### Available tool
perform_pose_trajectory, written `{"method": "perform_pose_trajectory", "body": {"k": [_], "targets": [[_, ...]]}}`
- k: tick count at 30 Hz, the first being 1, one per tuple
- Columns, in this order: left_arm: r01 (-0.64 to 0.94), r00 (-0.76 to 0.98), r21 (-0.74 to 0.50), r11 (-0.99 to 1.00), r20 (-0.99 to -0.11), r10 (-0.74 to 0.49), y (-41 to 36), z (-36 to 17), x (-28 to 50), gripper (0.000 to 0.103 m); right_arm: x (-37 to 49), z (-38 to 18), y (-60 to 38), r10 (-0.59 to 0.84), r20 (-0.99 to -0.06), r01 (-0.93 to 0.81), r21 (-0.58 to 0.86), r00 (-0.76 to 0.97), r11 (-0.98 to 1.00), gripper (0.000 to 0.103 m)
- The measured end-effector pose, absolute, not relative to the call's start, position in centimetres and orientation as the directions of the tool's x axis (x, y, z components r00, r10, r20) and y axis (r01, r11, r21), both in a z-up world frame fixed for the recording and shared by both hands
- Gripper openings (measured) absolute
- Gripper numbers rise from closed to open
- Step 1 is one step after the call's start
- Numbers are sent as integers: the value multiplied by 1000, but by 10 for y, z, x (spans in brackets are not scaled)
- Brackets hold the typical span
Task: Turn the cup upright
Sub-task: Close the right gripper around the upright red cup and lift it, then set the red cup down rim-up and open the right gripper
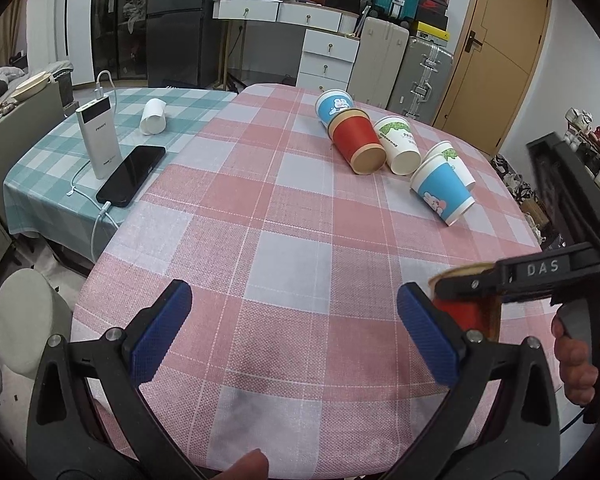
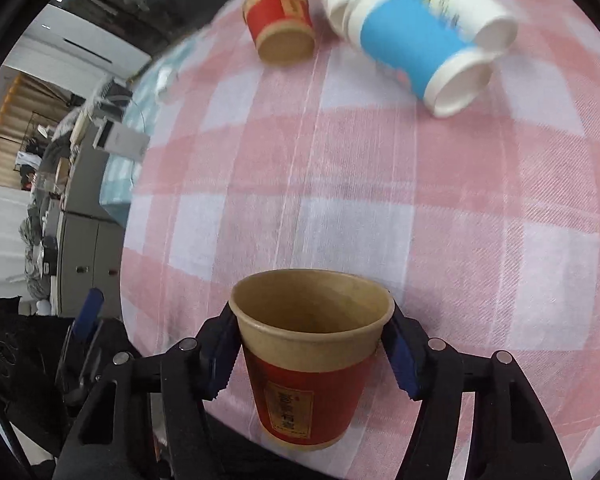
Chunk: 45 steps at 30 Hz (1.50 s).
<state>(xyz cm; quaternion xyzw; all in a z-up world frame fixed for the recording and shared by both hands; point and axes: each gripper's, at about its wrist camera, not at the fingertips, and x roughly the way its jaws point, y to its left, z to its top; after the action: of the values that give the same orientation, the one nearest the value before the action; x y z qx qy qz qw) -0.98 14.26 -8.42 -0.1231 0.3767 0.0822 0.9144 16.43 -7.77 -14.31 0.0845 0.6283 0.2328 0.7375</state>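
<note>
Right gripper (image 2: 312,354) pads clamp red cup (image 2: 306,364) below its rim, mouth up, at 6 o'clock over pink tablecloth (image 2: 420,220); base contact unclear. Left gripper (image 1: 296,332) wide open, empty. Five toppled cups (image 1: 442,190) at 1 o'clock remain.

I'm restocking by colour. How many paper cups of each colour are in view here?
Red and brown: 2, one lying, one in the right tool
Blue and white: 2
White with green print: 2
Plain white: 1
Total: 7
</note>
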Motion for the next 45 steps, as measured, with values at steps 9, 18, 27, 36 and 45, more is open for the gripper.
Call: {"method": "perform_pose_trajectory", "body": {"k": [9, 18, 27, 36, 45], "targets": [[-225, 703, -136, 965, -708, 64, 130, -79, -11, 103, 143, -118, -102, 352, -778, -223, 274, 520, 935, 65], [-211, 713, -118, 970, -698, 70, 118, -70, -23, 103, 95, -114, -99, 242, -612, -219, 115, 753, 969, 66], [-218, 719, -110, 970, -690, 83, 115, -64, -36, 103, 69, -128, -101, 225, -568, -206, 98, 791, 974, 68], [-214, 726, -105, 971, -683, 86, 110, -57, -41, 103, 47, -129, -102, 247, -561, -228, 105, 790, 968, 90], [-202, 719, -98, 975, -690, 80, 101, -56, -40, 103, 38, -129, -113, 206, -559, -207, 62, 803, 976, 95]]}}
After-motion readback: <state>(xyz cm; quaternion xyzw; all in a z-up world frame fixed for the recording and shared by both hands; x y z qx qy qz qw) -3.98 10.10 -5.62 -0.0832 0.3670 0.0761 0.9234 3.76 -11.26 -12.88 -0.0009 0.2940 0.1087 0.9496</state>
